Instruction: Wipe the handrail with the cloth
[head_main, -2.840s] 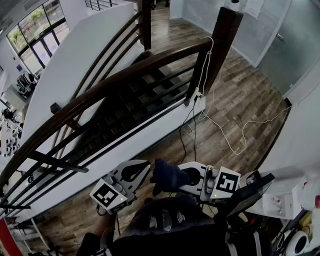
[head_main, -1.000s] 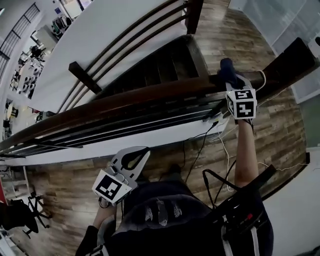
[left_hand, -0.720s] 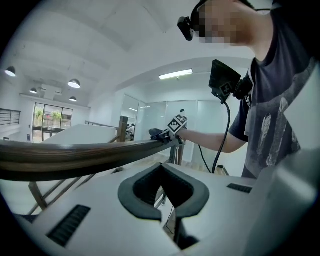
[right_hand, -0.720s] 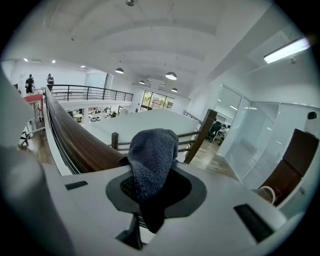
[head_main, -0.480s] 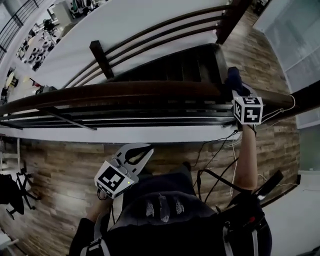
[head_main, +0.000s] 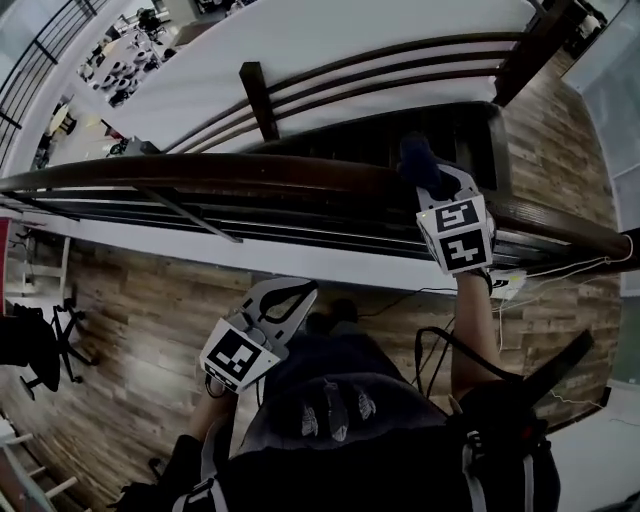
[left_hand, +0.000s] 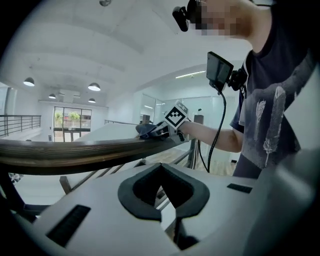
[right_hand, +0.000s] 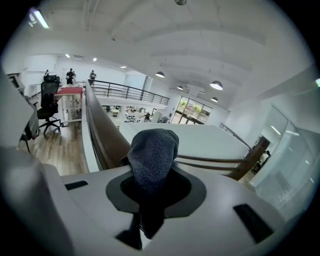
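A dark brown wooden handrail (head_main: 250, 175) runs across the head view from left to right. My right gripper (head_main: 430, 180) is shut on a dark blue-grey cloth (head_main: 415, 160), which rests on top of the rail right of its middle. In the right gripper view the cloth (right_hand: 154, 150) bulges out between the jaws and the handrail (right_hand: 100, 132) stretches away to the left. My left gripper (head_main: 300, 290) hangs shut and empty near my body, below the rail. The left gripper view shows the handrail (left_hand: 75, 152) from the side, with the cloth (left_hand: 147, 130) pressed on it.
Beyond the rail a dark staircase (head_main: 440, 130) drops away, with a second rail and a dark post (head_main: 258, 100) against a white wall. Wooden floor (head_main: 130, 300) lies below. An office chair (head_main: 25, 350) stands at the left. A white power strip (head_main: 510, 285) with cables lies by the right arm.
The right gripper carried the cloth from near my body up onto the handrail and has since slid it leftward along the rail. The left gripper has stayed by my body.
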